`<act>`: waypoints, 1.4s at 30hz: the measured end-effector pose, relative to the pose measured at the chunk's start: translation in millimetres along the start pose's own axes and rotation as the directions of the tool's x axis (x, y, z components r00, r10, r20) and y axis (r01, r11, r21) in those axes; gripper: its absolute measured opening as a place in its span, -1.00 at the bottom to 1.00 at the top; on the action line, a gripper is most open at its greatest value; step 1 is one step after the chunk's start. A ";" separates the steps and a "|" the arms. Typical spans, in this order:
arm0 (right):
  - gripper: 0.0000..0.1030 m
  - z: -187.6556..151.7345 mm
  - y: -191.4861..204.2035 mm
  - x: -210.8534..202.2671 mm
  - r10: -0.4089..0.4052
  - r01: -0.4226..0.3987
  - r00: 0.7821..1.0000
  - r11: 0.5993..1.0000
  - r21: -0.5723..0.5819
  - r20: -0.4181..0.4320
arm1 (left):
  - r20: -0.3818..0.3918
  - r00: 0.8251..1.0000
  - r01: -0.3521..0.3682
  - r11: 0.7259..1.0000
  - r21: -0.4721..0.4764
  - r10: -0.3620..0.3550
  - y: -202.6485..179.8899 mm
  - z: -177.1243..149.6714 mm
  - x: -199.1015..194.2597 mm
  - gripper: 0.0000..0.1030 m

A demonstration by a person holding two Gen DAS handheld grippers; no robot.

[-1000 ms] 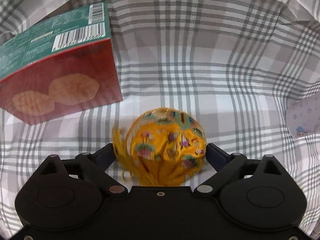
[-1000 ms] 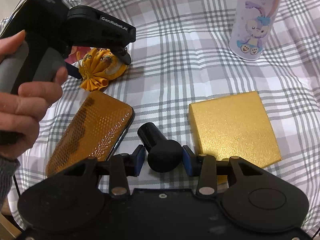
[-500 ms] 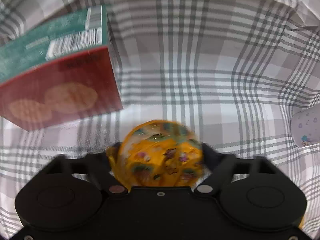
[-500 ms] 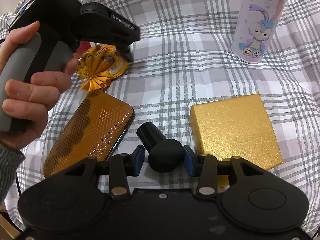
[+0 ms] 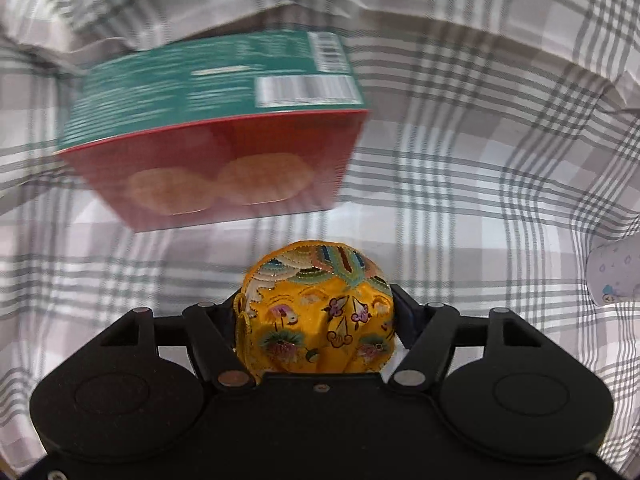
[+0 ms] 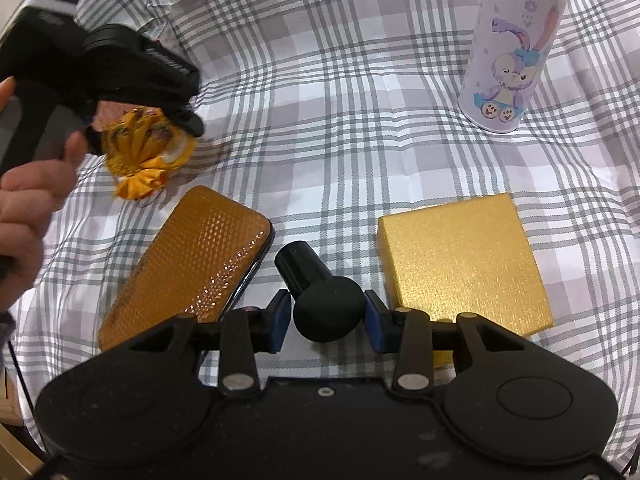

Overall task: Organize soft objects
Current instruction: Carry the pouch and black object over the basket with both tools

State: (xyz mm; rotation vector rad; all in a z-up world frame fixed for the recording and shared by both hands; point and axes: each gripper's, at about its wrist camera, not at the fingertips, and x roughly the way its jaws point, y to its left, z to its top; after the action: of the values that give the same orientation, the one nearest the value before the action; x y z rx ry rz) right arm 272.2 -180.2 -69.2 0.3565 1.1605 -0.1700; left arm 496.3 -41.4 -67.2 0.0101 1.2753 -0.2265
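Observation:
A yellow embroidered fabric pouch (image 5: 318, 312) sits pinched between the fingers of my left gripper (image 5: 318, 320), held above the checked cloth. In the right wrist view the same pouch (image 6: 144, 152) hangs under the left gripper (image 6: 140, 136) at the far left, its gathered end pointing down. My right gripper (image 6: 325, 314) is shut on a black foam-headed object (image 6: 320, 300) with a short black handle, low over the cloth between the orange case and the gold box.
A red and green biscuit box (image 5: 216, 148) lies ahead of the left gripper. An orange textured case (image 6: 188, 276), a gold box (image 6: 464, 268) and a white cartoon bottle (image 6: 512, 48) stand on the checked cloth (image 6: 340, 120).
My left gripper closed on the yellow pouch and lifted it off the cloth, swinging so the biscuit box is now straight ahead. The right gripper stayed almost still with the black object.

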 end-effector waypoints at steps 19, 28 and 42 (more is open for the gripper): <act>-0.26 -48.3 -8.1 -64.6 0.025 -0.025 1.000 0.999 -0.028 0.004 | -0.022 0.994 -0.104 0.994 -0.029 0.103 33.6 -111.7 -82.3 0.27; -0.26 -96.8 -25.2 -114.7 0.050 -0.049 0.998 0.998 -0.038 0.026 | -0.004 0.997 -0.079 0.997 0.005 0.079 8.9 -178.1 -125.4 0.27; -0.26 -162.2 -51.0 -175.1 0.085 -0.082 0.992 0.996 -0.048 0.088 | 0.041 0.999 -0.022 0.999 0.043 0.020 -39.3 -280.8 -169.5 0.27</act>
State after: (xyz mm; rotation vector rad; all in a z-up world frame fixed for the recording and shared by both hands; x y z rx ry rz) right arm 47.1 -178.3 25.1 0.3543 1.0569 -0.0862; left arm 177.6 -14.9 15.5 0.0558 1.2288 -0.2349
